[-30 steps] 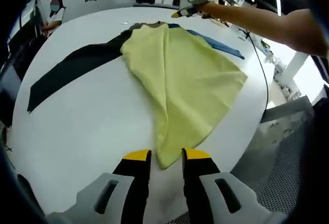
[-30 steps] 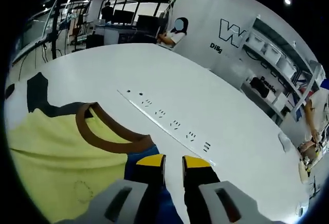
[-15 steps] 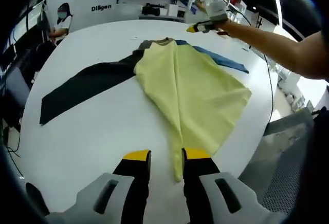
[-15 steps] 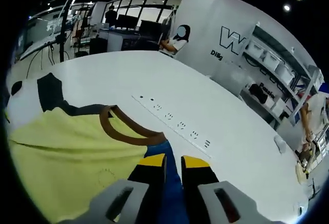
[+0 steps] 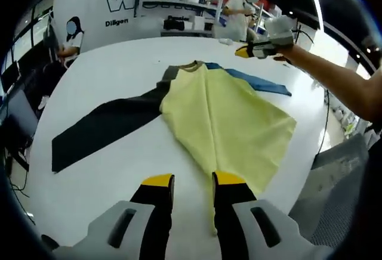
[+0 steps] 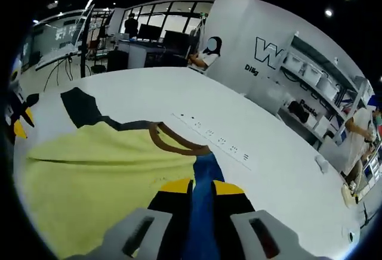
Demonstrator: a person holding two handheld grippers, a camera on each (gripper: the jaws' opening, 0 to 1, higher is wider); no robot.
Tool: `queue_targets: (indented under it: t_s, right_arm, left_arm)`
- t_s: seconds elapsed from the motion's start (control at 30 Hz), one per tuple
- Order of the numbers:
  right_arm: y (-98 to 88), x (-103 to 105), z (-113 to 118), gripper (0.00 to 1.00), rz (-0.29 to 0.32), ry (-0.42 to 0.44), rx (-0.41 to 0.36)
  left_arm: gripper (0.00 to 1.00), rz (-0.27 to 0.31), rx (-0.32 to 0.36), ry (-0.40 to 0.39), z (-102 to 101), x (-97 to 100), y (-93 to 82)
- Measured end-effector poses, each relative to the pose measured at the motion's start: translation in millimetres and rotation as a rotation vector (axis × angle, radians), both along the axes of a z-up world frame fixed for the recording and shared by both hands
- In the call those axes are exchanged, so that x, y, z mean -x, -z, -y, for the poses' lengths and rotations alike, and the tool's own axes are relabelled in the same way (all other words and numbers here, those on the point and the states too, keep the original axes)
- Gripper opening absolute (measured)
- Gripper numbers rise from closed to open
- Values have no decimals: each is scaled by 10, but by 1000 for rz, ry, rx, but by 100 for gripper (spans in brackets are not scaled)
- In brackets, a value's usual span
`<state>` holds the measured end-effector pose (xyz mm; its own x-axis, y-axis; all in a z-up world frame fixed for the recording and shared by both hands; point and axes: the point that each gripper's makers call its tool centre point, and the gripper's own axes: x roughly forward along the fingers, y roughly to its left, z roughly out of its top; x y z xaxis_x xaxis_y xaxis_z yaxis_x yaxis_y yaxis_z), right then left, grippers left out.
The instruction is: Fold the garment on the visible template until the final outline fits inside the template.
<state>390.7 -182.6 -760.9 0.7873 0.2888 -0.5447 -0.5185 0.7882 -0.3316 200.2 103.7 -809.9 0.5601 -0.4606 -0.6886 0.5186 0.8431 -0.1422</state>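
Claws both pinch cloth: left claw (image 5: 193, 181) the yellow garment (image 5: 230, 120), right claw (image 6: 202, 185) its blue sleeve (image 6: 206, 176).

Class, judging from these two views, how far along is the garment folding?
Early stage. The yellow garment is gathered, not neatly folded. In hand: the left hand-held gripper pinches its lower corner; the right hand-held gripper pinches a blue part. Left: folding it into a compact outline.

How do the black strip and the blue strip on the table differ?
The black strip is wider than the blue strip. The black strip runs out from the yellow shirt on the side away from the right gripper; the blue strip lies on the right gripper's side. The right gripper is shut on the blue strip; nothing holds the black strip. Both lie partly under the shirt on the white table.
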Motion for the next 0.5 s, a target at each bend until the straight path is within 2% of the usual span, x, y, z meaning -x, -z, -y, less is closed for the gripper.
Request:
queue_targets:
  t_s: [0.03,0.27,0.5]
  right_arm:
    - [2,22,4,7,0,0,1]
    - [94,578,43,10,-16,-2,-26]
    - [188,947,97,12,-45,-4,-39]
  left_arm:
    - [24,1,-1,2,7,0,1]
    - [24,6,-3,16,89,29,22]
    - [25,14,-11,26,123,75,16]
